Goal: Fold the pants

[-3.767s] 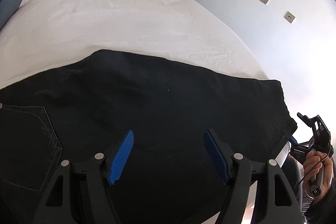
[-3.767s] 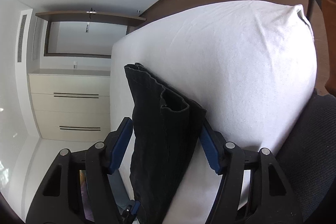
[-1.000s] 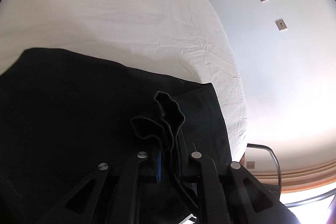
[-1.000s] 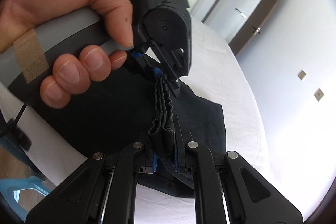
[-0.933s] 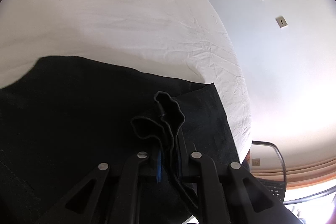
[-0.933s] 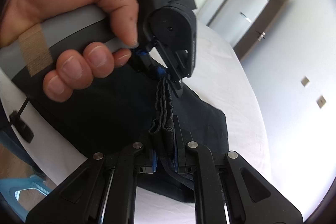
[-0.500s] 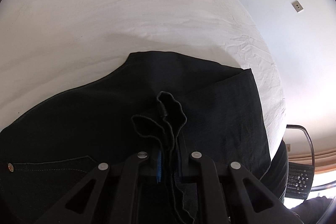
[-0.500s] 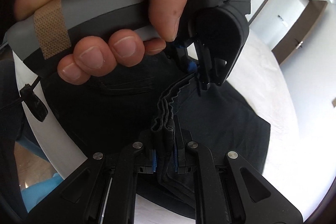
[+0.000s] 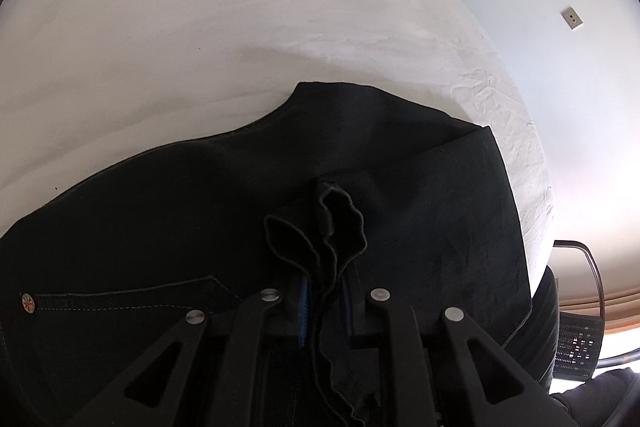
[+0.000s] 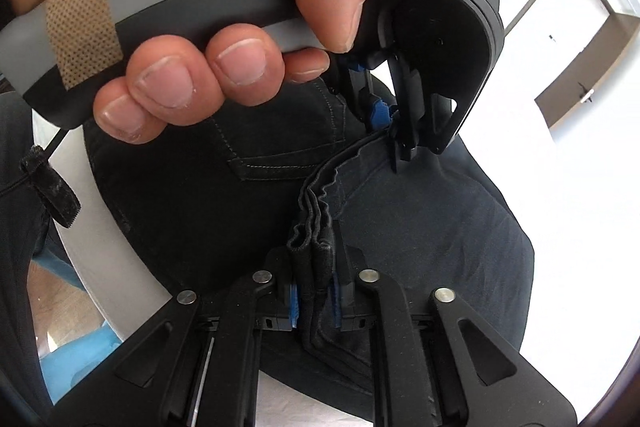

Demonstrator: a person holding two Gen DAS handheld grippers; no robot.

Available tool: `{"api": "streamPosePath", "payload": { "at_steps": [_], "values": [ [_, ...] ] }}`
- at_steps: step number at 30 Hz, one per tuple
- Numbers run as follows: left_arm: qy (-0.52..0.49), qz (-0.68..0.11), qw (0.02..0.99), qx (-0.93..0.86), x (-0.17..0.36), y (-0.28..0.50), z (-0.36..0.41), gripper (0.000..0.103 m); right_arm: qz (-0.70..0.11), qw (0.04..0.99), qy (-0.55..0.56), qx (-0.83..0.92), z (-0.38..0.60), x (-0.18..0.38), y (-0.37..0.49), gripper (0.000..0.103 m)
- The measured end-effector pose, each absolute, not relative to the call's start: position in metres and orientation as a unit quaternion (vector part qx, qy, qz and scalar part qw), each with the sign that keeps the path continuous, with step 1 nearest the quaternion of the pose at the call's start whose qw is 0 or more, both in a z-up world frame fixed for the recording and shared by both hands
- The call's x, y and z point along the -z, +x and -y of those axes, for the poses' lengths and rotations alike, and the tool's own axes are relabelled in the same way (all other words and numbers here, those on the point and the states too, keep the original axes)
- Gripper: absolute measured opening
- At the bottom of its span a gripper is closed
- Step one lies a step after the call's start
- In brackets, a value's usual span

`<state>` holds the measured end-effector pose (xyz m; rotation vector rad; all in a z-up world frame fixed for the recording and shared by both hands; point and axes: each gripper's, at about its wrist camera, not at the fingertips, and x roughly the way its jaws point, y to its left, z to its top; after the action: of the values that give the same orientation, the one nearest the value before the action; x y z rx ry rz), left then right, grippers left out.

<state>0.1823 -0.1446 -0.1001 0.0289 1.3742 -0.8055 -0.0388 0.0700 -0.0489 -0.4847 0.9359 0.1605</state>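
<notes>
Pants (image 9: pixel 400 195) hem apparently farther over bed (image 9: pixel 200 27).

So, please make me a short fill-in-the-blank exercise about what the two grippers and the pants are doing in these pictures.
1. Both the left gripper and the right gripper are ___ on the pants' hem.
2. The pants are ___ in colour.
3. They lie on a ___ bed sheet.
4. The hand wears a tan ___.

Missing words: shut; black; white; bandage

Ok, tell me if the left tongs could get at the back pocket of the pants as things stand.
Probably not yet: the left tongs are shut on the pants hem. The back pocket lies uncovered just beside them, so they'd have to let go first.
</notes>
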Motion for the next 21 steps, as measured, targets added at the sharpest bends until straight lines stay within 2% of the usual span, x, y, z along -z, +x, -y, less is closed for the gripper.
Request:
{"api": "streamPosePath", "payload": {
  "at_steps": [3,4,6,7,8,12,13,14,17,20,21],
  "values": [
    [0.013,-0.612,0.708,0.352,0.099,0.183,0.137,0.032,-0.457,0.86,-0.211,-0.09,-0.06,0.047,-0.035,0.016],
    [0.023,-0.605,0.72,0.339,0.095,0.181,0.136,0.044,-0.459,0.862,-0.191,-0.101,-0.053,0.043,-0.039,0.019],
    [0.047,-0.586,0.746,0.312,0.086,0.177,0.133,0.058,-0.468,0.866,-0.13,-0.12,-0.026,0.033,-0.047,0.038],
    [0.06,-0.577,0.759,0.297,0.082,0.174,0.132,0.062,-0.47,0.868,-0.098,-0.126,-0.013,0.027,-0.052,0.064],
    [0.078,-0.563,0.775,0.278,0.076,0.169,0.132,0.062,-0.466,0.872,-0.061,-0.138,0.001,0.019,-0.06,0.07],
    [0.116,-0.508,0.809,0.271,0.053,0.134,0.141,0.062,-0.452,0.872,0.107,-0.153,0.085,-0.004,-0.091,0.069],
    [0.125,-0.496,0.814,0.275,0.05,0.12,0.148,0.062,-0.449,0.866,0.157,-0.152,0.115,-0.005,-0.096,0.066],
    [0.134,-0.485,0.818,0.279,0.049,0.107,0.155,0.062,-0.444,0.858,0.206,-0.154,0.141,-0.01,-0.096,0.055],
    [0.157,-0.477,0.816,0.288,0.061,0.073,0.175,0.062,-0.432,0.827,0.323,-0.159,0.24,0.009,-0.084,0.035],
    [0.157,-0.515,0.794,0.282,0.092,0.061,0.185,0.061,-0.43,0.801,0.382,-0.168,0.305,0.019,-0.06,0.031],
    [0.159,-0.499,0.805,0.278,0.095,0.054,0.185,0.062,-0.431,0.791,0.397,-0.176,0.317,0.023,-0.047,0.031]
  ]
}}
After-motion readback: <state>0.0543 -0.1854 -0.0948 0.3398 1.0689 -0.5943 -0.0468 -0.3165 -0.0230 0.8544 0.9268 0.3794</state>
